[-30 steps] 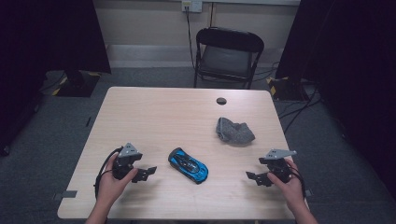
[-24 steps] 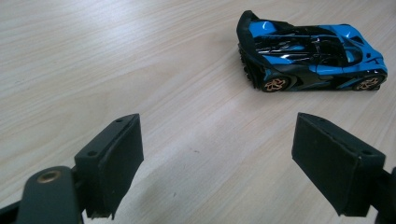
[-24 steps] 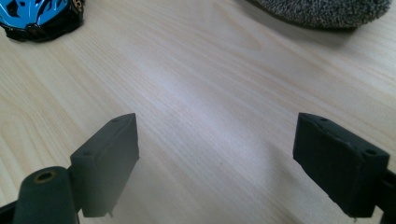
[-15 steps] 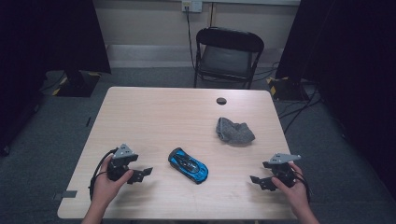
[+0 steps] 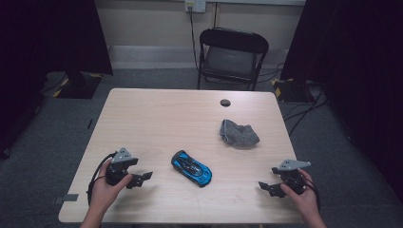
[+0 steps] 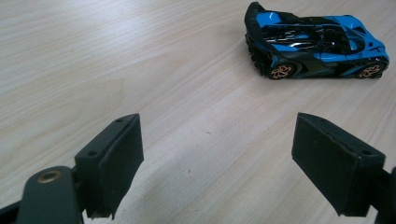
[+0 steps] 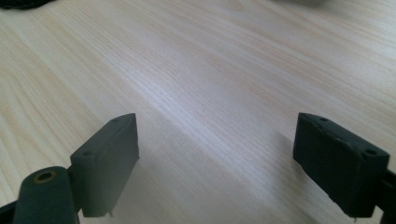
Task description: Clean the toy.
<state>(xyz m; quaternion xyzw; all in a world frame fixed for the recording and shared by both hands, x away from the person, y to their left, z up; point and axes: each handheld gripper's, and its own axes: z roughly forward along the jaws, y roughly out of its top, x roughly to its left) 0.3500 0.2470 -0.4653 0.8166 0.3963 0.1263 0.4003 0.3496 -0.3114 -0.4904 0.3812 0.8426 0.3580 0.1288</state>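
A blue and black toy car [image 5: 191,168] lies near the front middle of the wooden table [image 5: 157,118]. A crumpled grey cloth [image 5: 238,133] sits farther back to the right. My left gripper [image 5: 142,178] rests at the front left, open and empty, its jaws pointing right toward the car [image 6: 317,43], which lies ahead and apart from them. My left gripper [image 6: 217,163] holds nothing between its jaws. At the front right, my right gripper [image 5: 264,186] is open and empty too, pointing left over bare wood; my right gripper [image 7: 217,163] shows wide jaws above the tabletop.
A small dark round disc [image 5: 225,102] lies near the table's back edge. A black folding chair [image 5: 230,57] stands behind the table. Dark curtains hang at both sides, and cables run on the floor at the right.
Both hands have drawn slightly back toward the table's front edge. The car and the cloth have not moved.
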